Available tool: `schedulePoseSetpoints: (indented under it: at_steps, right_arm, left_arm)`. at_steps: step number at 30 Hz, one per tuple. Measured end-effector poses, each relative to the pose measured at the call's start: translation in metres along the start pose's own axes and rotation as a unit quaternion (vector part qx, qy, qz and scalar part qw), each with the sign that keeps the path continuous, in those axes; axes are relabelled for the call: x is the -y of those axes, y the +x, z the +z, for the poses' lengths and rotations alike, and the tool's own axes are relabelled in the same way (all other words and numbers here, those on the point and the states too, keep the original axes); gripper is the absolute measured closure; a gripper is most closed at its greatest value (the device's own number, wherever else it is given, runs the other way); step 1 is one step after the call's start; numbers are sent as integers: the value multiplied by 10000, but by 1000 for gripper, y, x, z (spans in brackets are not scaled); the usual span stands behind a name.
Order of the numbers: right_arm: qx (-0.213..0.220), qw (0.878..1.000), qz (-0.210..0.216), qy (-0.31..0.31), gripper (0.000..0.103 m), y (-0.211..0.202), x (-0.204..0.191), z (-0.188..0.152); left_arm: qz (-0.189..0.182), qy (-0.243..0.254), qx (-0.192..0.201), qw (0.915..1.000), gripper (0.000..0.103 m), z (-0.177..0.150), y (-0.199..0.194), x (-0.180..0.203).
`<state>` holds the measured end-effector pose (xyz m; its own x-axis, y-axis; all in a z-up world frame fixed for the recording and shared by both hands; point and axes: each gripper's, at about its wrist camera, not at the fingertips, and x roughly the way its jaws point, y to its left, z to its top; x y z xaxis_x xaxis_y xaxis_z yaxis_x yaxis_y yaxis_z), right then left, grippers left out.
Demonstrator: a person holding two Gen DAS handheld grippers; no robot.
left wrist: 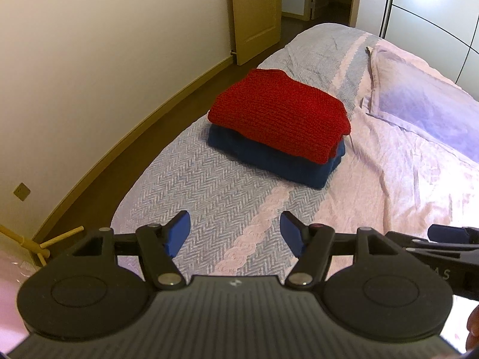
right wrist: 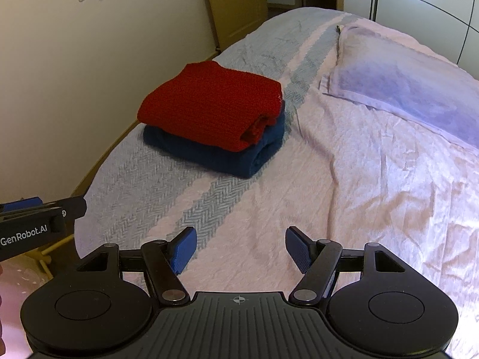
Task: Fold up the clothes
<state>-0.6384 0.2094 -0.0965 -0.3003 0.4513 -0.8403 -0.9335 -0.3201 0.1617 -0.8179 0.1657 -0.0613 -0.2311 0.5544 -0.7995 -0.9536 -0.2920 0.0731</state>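
Clothes are lying folded ahead of both grippers, red sweater (left wrist: 278, 113) stacked on blue garment (left wrist: 269, 161), while left gripper (left wrist: 235, 233) and right gripper (right wrist: 241, 248) are hovering spread and empty over the bed (right wrist: 344, 194), suggesting folding is finished.

The left tool (left wrist: 235, 233) is matte black, its body ribbed with fine parallel grooves and marked by a small crosshair at the centre. Two round discs flank the body, each with a raised inner circle. Black link arms pivot on silvery rivets and carry blue, finely ridged pads (left wrist: 179, 233). The right tool (right wrist: 241, 248) has the same build: black ribbed body, crosshair mark, twin discs, silver rivets, blue textured pads (right wrist: 298, 248). Seen from the right wrist, the left tool's side bears white "GenRobot.AI" lettering.
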Motion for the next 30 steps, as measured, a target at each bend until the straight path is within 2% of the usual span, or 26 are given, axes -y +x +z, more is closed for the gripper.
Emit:
schedulePoseSetpoints:
  at_steps: [11, 30]
  right_arm:
    - [-59, 9997, 50, -250, 34, 20, 19, 20]
    - [-434, 9982, 106, -395, 34, 65, 53, 65]
  left_arm:
    - [126, -179, -45, 9997, 40, 9, 20, 19]
    - [226, -364, -343, 9985, 40, 41, 75, 45]
